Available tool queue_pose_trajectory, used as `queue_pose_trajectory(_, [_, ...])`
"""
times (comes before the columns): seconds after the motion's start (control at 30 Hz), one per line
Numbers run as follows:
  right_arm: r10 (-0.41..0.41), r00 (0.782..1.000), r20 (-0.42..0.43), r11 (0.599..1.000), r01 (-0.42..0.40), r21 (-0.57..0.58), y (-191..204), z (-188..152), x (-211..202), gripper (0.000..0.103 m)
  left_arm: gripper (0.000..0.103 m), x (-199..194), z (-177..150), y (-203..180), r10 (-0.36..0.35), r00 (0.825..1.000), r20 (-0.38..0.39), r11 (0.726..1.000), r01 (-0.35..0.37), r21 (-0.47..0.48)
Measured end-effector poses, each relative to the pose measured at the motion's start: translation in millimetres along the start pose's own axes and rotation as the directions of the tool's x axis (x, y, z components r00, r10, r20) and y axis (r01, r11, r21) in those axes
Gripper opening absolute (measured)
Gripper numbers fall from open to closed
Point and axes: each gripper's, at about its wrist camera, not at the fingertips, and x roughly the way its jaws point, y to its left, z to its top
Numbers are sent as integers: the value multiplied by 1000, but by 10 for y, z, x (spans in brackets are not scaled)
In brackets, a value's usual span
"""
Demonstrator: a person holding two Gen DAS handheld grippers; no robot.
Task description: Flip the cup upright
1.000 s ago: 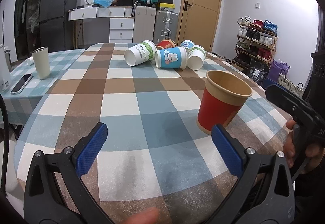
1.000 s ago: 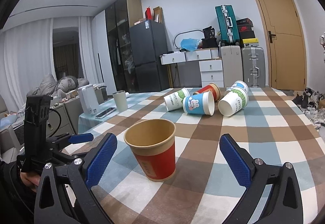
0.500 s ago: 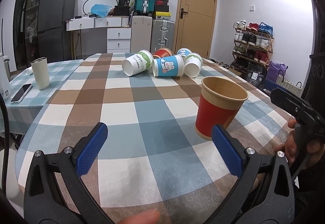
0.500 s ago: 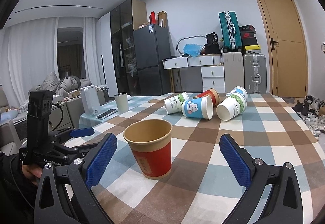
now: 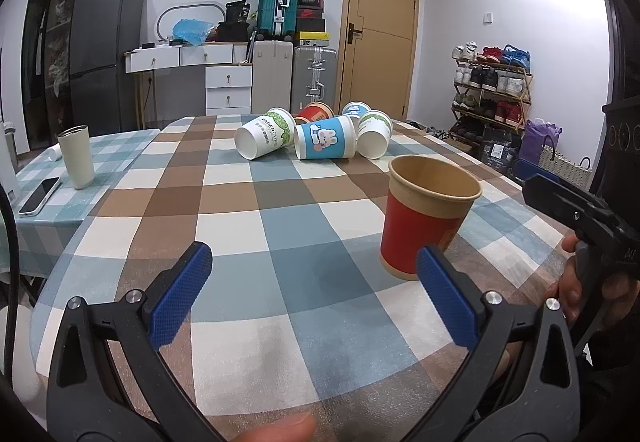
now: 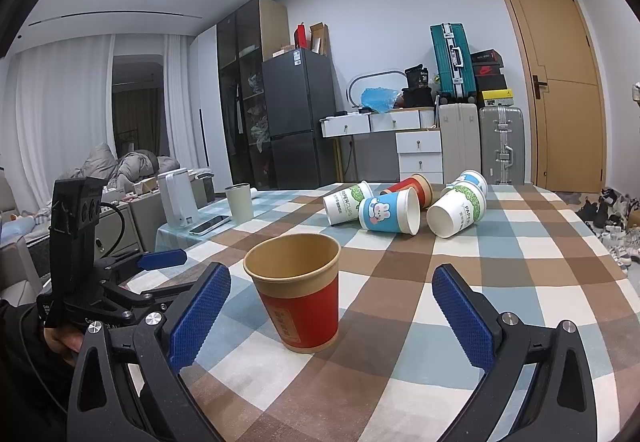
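A red and tan paper cup (image 5: pixel 426 215) stands upright on the checked tablecloth; it also shows in the right wrist view (image 6: pixel 298 304). My left gripper (image 5: pixel 314 284) is open and empty, with the cup just beyond its right finger. My right gripper (image 6: pixel 330 308) is open and empty, with the cup between its fingers, nearer the left one, and slightly ahead. Several paper cups lie on their sides at the far end: a blue rabbit cup (image 5: pixel 325 141) (image 6: pixel 389 215), white and green cups (image 5: pixel 262 137) (image 6: pixel 457 213), and a red one (image 6: pixel 412 189).
A pale tumbler (image 5: pixel 77 155) and a phone (image 5: pixel 39 195) sit on a second table at the left. A white appliance (image 6: pixel 178 201) stands near them. The table edge (image 5: pixel 532 282) runs close on the right. Suitcases, drawers and a shoe rack line the room behind.
Both grippers have tilted up and drawn back slightly, so the cups appear lower in view. The red cup stays upright in place. Both grippers stay open.
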Motion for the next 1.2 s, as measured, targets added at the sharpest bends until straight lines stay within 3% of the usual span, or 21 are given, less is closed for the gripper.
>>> queue_pose_trajectory(1.2, [5, 1000, -8, 1000, -5, -15, 31, -19, 33, 103, 102, 17, -22, -14, 0, 1000, 2, 1000, 0, 3])
